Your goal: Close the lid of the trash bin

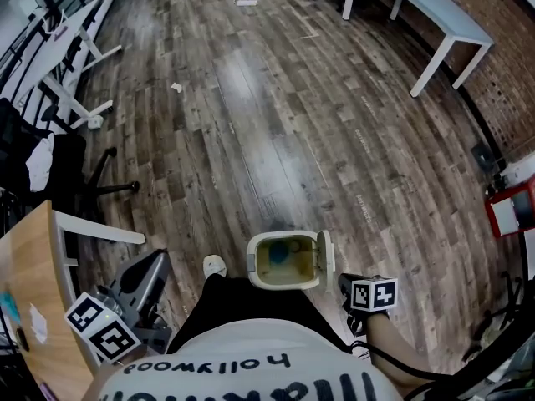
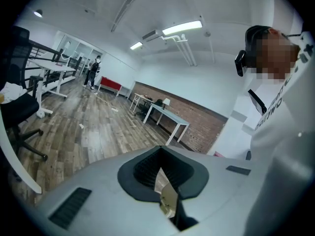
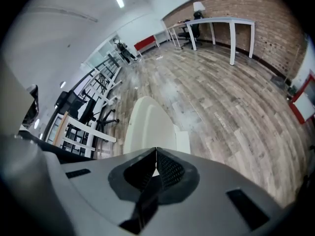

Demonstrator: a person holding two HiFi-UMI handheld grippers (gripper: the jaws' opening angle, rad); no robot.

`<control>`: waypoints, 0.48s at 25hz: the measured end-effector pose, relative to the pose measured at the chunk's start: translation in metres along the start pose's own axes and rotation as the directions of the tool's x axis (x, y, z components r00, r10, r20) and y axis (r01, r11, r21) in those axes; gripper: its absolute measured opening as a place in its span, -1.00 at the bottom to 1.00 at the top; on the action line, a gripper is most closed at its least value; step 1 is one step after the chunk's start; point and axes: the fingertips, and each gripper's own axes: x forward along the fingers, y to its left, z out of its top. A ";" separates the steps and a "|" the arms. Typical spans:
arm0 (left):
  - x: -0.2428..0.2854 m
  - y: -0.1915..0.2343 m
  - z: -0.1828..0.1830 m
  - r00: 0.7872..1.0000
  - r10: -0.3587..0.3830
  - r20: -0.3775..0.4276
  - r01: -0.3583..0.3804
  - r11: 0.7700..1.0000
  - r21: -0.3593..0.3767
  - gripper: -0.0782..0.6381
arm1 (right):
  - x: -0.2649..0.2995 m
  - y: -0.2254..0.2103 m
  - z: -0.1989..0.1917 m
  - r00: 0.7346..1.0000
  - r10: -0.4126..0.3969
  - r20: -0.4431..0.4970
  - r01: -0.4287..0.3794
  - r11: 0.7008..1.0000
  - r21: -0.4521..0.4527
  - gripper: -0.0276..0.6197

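1. Trash bin (image 1: 252, 262) stands on the wooden floor (image 1: 276, 115), directly in front of the person's white shirt (image 1: 251, 366).
2. Bin opening faces up and is uncovered. A blue item (image 1: 290, 252) lies inside.
3. Lid (image 1: 324, 257) stands raised at the bin's right edge.
4. Right gripper (image 3: 156, 151): jaws pressed together, tips meeting, nothing between them. In the right gripper view the cream lid fills the area just past the tips. Contact with the lid cannot be confirmed. In the head view this gripper sits just beside the lid, on its right.
5. Left gripper (image 2: 161, 171): jaws closed together and empty. It is aimed up into the room, well apart from the bin, at the person's left side near a wooden desk (image 1: 29, 282).
6. Surroundings: a white table (image 1: 435, 7) at far right, a black chair (image 1: 50, 161) at left.
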 end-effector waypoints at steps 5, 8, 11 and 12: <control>-0.007 0.010 -0.005 0.999 0.036 -0.010 -0.037 0.999 -0.019 -0.77 | 0.016 0.010 -0.019 0.994 0.025 -0.106 -0.030 0.998 -0.047 -0.88; -0.010 0.012 -0.004 0.999 0.052 -0.007 -0.052 0.999 -0.016 -0.77 | 0.024 0.022 -0.023 0.986 0.050 -0.156 -0.067 0.992 -0.107 -0.88; -0.013 0.015 -0.004 0.998 0.062 -0.004 -0.062 0.998 -0.019 -0.77 | 0.030 0.034 -0.025 0.980 0.068 -0.188 -0.096 0.985 -0.143 -0.88; -0.014 0.015 -0.004 0.998 0.063 -0.004 -0.063 0.998 -0.019 -0.77 | 0.032 0.037 -0.025 0.978 0.073 -0.197 -0.104 0.983 -0.152 -0.88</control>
